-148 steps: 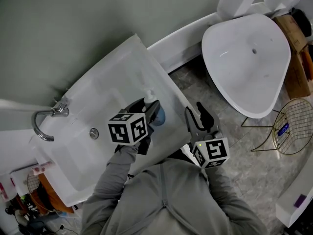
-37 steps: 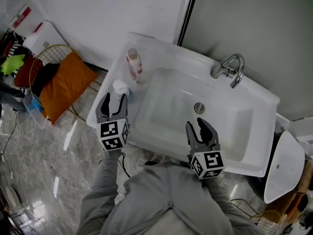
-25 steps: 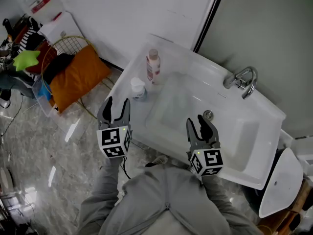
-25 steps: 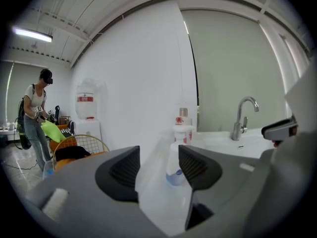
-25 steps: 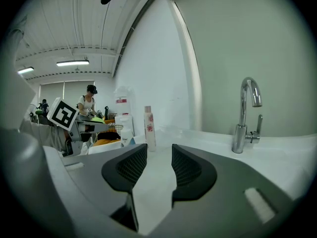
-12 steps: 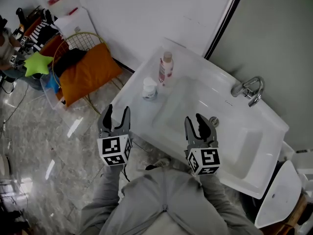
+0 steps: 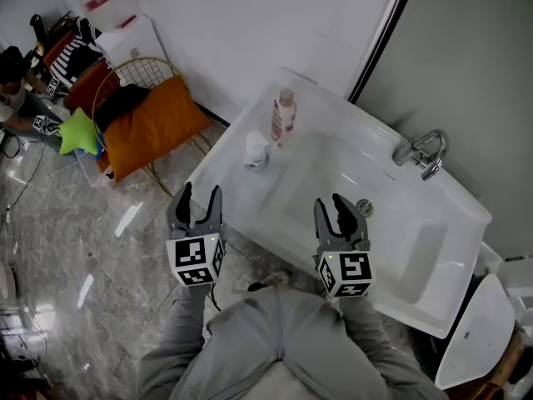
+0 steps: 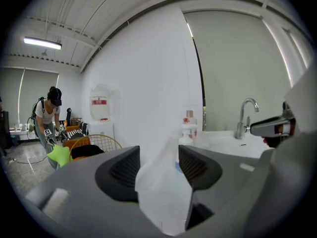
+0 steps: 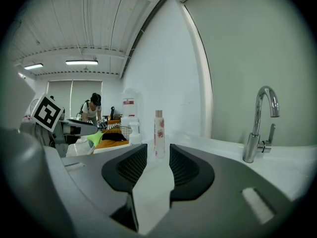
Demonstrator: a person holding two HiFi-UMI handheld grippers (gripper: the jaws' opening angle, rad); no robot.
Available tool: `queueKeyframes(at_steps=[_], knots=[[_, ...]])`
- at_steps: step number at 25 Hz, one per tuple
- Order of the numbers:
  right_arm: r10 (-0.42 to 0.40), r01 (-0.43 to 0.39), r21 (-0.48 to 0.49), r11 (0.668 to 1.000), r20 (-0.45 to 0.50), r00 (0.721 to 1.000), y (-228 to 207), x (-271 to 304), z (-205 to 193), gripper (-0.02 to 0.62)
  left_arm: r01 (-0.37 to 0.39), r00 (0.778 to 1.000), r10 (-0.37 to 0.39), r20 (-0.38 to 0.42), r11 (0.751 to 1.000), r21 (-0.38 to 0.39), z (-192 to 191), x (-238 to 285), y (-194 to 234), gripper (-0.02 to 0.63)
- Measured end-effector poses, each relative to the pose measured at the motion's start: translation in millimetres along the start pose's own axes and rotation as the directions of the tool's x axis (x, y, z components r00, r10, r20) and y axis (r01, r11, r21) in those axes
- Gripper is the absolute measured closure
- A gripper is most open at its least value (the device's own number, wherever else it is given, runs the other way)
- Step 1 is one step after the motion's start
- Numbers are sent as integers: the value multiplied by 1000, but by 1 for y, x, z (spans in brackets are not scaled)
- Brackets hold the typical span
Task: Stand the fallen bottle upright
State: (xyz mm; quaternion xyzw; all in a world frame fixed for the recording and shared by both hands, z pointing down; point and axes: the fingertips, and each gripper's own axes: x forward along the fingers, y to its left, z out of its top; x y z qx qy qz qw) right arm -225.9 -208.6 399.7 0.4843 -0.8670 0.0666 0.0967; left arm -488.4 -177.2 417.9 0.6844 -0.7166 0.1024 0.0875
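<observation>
Both tongs were held out nearly level at the near edge of the sink [image 7: 236, 192], a little apart from each other. The left tongs [image 7: 199, 192] stood spread with nothing between the pads; only the sink's white corner showed through the gap. The right tongs [image 7: 337, 211] were parted by a narrower gap, also empty, and pointed across the basin.

The small bottle [image 7: 256, 151] stood upright on the sink's rim, ahead of the left tongs and well apart from them, touched by neither pair. Just beyond it, farther from the tongs, a tall bottle [image 7: 283, 117] with a pinkish label also stood upright on the rim. The tap [image 7: 423, 152] rose at the far side of the sink, ahead and to the right of the right tongs.

Off to the left of the left tongs, an orange cushion [image 7: 154, 127] lay in a wire basket on the floor. Farther off on that side a person [image 8: 47, 118] was bent forward.
</observation>
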Motion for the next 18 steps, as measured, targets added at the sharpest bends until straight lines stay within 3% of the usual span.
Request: queueKeyframes(at_steps=[18], knots=[[-9,9,-1,1000,14,1000,-5,-3,3,456,12,1000,-12,-1,1000,-6,-3,-3,-10,342]])
